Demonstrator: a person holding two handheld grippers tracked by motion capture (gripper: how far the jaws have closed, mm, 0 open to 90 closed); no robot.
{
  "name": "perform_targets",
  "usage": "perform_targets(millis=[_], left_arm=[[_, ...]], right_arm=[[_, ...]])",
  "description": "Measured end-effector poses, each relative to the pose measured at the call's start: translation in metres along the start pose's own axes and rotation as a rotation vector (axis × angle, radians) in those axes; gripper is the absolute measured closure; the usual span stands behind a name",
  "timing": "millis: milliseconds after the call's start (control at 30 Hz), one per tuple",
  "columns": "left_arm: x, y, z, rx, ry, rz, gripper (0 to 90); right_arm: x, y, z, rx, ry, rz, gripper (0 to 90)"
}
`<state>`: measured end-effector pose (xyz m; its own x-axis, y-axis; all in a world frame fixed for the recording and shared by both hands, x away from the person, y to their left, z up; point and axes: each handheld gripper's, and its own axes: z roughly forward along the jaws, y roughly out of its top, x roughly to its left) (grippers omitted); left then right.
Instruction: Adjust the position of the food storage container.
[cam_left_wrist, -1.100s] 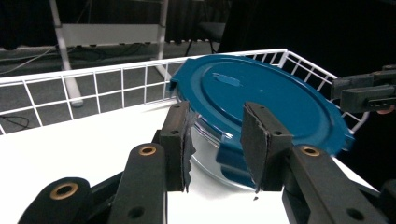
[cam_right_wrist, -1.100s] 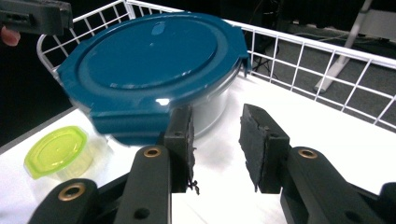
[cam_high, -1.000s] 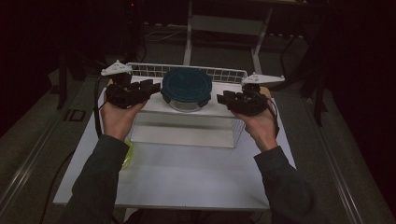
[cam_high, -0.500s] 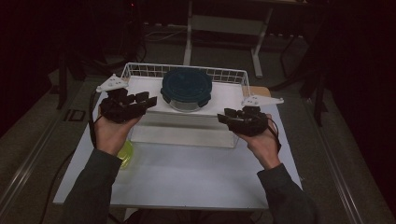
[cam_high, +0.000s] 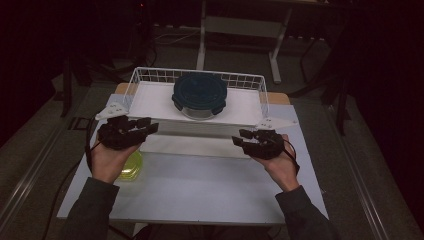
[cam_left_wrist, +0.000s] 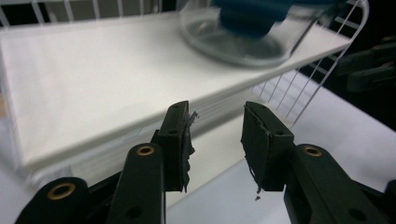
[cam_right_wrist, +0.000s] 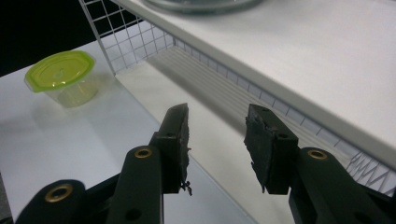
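Standing at the near edge of the worktop (cam_high: 200, 195), a person holds one hand-held gripper in each hand, both empty.

Item: left hand-held gripper (cam_left_wrist: 215, 140). Jaws parted, nothing between them; held just off the near left corner of the wire basket (cam_high: 150, 75), aimed at the white board's edge.

Item: right hand-held gripper (cam_right_wrist: 217, 140). Jaws likewise parted and empty; held off the near right corner, looking under the board toward the left.

Item: white board (cam_high: 155, 100). Lies flat across the basket's top like a shelf, apparently so the container has a level seat. Its near edge is free and faces both grippers.

Item: round clear container with dark blue lid (cam_high: 200, 95). Sits on the board, centre, toward the far side, well apart from either gripper. The symmetrical hand positions suggest the board or basket is the object of work, taken from both ends to keep the container level.

Item: small tub with yellow-green lid (cam_right_wrist: 63, 77). Stands on the worktop at near left, beside the left wrist, clear of the basket.

Room: open worktop lies between the grippers and the near edge. The basket's wire walls rise at left, right and far sides, limiting entry to the near side. The tub is the only obstacle, on the left.
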<state>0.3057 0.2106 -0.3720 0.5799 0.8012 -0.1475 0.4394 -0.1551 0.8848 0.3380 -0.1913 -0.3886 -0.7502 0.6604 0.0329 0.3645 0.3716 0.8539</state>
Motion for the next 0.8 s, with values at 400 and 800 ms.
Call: perform_targets(millis=[400, 800], left_arm=[[0.032, -0.049, -0.019, 0.095, 0.092, -0.066, 65.6], [0.062, -0.091, -0.031, 0.166, 0.203, -0.142, 69.9]], right_arm=[[-0.001, -0.016, 0.008, 0.026, 0.017, 0.028, 58.8], [0.0, -0.02, 0.008, 0.032, 0.018, 0.032, 58.7]])
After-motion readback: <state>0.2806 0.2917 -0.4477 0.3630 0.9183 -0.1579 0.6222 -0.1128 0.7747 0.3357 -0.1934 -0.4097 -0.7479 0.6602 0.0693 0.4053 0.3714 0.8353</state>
